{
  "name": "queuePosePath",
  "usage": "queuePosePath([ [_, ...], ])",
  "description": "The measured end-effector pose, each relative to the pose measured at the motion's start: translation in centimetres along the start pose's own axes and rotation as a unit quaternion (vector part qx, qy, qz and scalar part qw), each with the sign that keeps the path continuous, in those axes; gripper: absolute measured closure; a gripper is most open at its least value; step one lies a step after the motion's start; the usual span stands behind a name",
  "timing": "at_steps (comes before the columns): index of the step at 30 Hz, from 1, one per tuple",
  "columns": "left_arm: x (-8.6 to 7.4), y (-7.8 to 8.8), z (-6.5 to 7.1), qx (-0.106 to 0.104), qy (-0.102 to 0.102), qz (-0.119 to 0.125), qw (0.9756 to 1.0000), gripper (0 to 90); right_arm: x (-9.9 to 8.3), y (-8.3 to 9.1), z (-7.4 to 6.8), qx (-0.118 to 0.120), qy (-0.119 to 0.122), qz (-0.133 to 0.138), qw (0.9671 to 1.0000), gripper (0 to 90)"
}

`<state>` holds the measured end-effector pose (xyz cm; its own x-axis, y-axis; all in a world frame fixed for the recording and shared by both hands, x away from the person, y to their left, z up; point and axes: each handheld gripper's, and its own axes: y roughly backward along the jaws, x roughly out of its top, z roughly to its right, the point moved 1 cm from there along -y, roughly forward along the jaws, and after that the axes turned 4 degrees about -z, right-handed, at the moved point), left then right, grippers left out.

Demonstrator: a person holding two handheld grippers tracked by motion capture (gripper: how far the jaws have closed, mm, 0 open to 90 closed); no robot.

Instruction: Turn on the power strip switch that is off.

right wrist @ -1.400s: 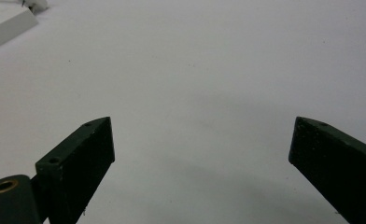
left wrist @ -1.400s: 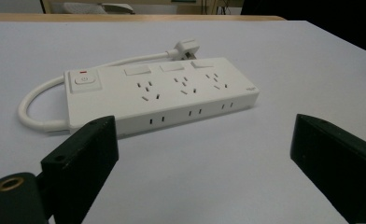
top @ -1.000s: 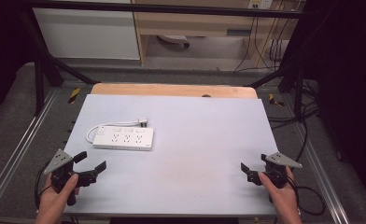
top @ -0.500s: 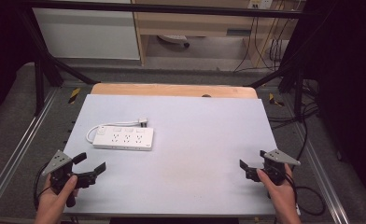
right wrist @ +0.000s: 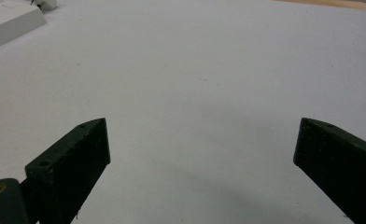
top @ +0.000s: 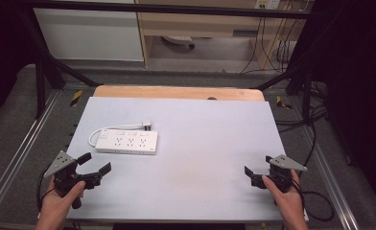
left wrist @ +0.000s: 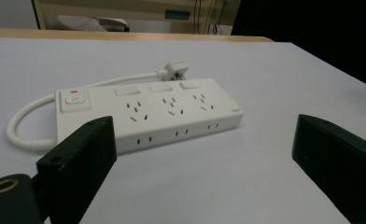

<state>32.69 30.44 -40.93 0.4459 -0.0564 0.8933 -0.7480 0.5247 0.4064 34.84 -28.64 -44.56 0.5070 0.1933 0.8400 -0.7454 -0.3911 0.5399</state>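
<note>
Movement: both grippers are holding roughly where they were a second ago.
Left gripper [top: 94, 165]: gaping wide, facing power strip [top: 127, 141].
Right gripper [top: 256, 173]: spread, empty, over table [top: 200, 143].

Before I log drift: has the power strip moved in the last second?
No. The power strip lies at the same spot relative to the table's left edge.

Pale table [top: 200, 143] over wooden board [top: 176, 92]; grey floor [top: 13, 120]; wooden shelving [top: 200, 24], white cabinet [top: 88, 33] behind.
</note>
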Motion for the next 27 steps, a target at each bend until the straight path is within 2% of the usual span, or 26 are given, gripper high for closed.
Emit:
queuePosePath([
  [9, 1.5, -0.3, 0.3, -0.007, 0.003, 0.023, 0.9997, 6.4, 0.0, 0.1, -0.1, 0.011, -0.003, 0.001, 0.9999, 2.8],
  [11, 1.6, -0.3, 0.3, -0.007, 0.005, 0.024, 0.9997, 6.5, 0.0, 0.1, 0.0, 0.023, -0.016, 0.009, 0.9996, 2.4],
  [13, 1.8, -0.3, 0.2, -0.006, 0.007, 0.027, 0.9996, 6.5, 0.0, 0.2, 0.1, 0.026, -0.021, 0.012, 0.9994, 2.5],
  [18, 2.4, -0.7, 0.2, 0.002, 0.005, 0.021, 0.9998, 6.0, -0.1, 0.2, 0.2, 0.025, -0.018, 0.01, 0.9995, 2.6],
  [27, 3.5, -1.0, 0.7, 0.005, -0.003, 0.016, 0.9999, 5.6, 0.1, 0.0, 0.0, 0.027, -0.014, 0.009, 0.9995, 2.3],
])
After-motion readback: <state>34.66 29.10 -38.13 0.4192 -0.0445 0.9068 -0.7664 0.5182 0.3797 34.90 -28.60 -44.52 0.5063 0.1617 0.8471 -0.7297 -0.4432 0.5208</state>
